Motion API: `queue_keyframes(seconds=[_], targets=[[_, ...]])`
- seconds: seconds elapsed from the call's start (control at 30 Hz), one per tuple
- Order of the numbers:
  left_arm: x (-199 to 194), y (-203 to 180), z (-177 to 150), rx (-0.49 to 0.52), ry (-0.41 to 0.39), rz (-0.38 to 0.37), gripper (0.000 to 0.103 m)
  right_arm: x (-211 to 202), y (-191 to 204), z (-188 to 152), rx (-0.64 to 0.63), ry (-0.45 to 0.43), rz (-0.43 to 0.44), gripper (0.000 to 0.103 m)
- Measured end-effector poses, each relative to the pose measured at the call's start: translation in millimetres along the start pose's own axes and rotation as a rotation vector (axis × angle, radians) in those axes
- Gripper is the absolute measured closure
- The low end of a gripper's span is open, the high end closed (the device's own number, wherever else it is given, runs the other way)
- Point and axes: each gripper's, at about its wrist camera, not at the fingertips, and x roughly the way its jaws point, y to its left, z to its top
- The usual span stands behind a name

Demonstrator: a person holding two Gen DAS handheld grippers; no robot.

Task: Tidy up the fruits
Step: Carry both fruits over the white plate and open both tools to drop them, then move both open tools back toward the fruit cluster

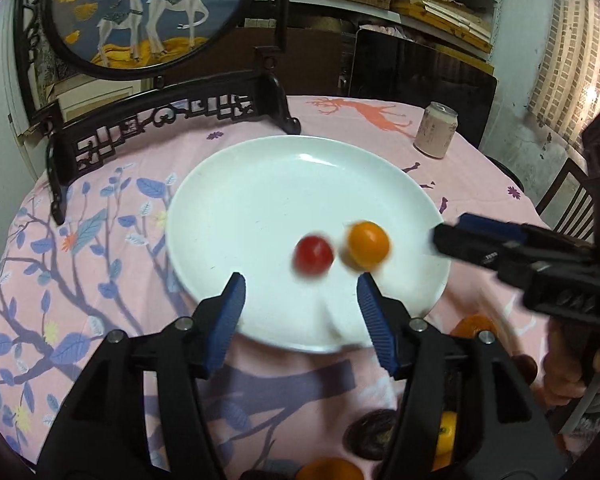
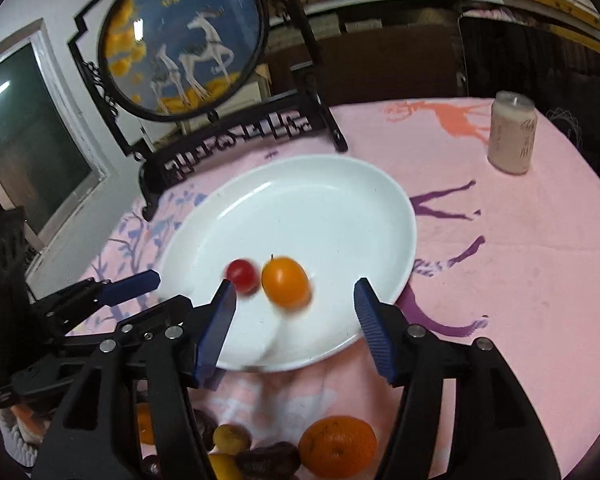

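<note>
A white plate (image 1: pixel 260 184) (image 2: pixel 340 192) sits mid-table. On it lie a small red tomato (image 1: pixel 313 256) (image 2: pixel 243 274) and an orange kumquat (image 1: pixel 368 243) (image 2: pixel 286 282), both motion-blurred and touching or nearly so. My left gripper (image 1: pixel 300 292) is open and empty above the plate's near rim. My right gripper (image 2: pixel 294 300) is open and empty over the plate's near edge; it also shows in the left wrist view (image 1: pixel 456 236). More fruit lies near the front: an orange (image 2: pixel 338 446), a small yellow fruit (image 2: pixel 230 438) and dark dates (image 2: pixel 268 460).
A pink printed tablecloth (image 2: pixel 520 280) covers the round table. A framed deer screen on a black stand (image 1: pixel 140 12) (image 2: pixel 184 36) stands behind the plate. A pink can (image 1: pixel 436 130) (image 2: pixel 512 138) stands at the back right. A chair (image 1: pixel 568 196) is at the right.
</note>
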Motion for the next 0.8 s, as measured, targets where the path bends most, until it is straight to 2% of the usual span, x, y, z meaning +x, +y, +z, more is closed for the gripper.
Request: queue_keyframes(seconds=[0.1,0.2,0.27,0.3,0.37,0.43,0.63,0.73,0.8], targets=[[-10,11,-8,-0.028,-0.017,0.031,0.033,-18,0,-3,-0.001,-0.031,-0.003,0.041],[-21,24,-18,-0.083,-0.023,0.027,0.032,-34,0,-13,-0.002,-0.054,-0.027,0.041],[-28,31,-28,-0.102,-0.028,0.039,0.029,-45,-1,-25,-0.014,-0.064,-0.042,0.036],[-33,33,-34,-0.105,-0.031,0.057,0.024,-51,-2,-33,-0.017,-0.073,-0.058,0.035],[-42,38,-49,-0.106,-0.034,0.106,0.021,-60,-6,-44,-0.008,-0.082,-0.084,0.023],[-52,44,-63,-0.117,-0.037,0.126,0.020,-69,-13,-55,0.019,-0.092,-0.095,0.023],[-77,60,-91,-0.178,-0.045,0.127,0.014,-100,-32,-84,0.126,-0.125,-0.068,0.023],[-80,66,-97,-0.215,-0.035,0.096,0.014,-107,-38,-96,0.166,-0.126,-0.070,0.011],[-83,66,-99,-0.229,-0.040,0.057,0.014,-111,-41,-99,0.179,-0.136,-0.071,0.011]])
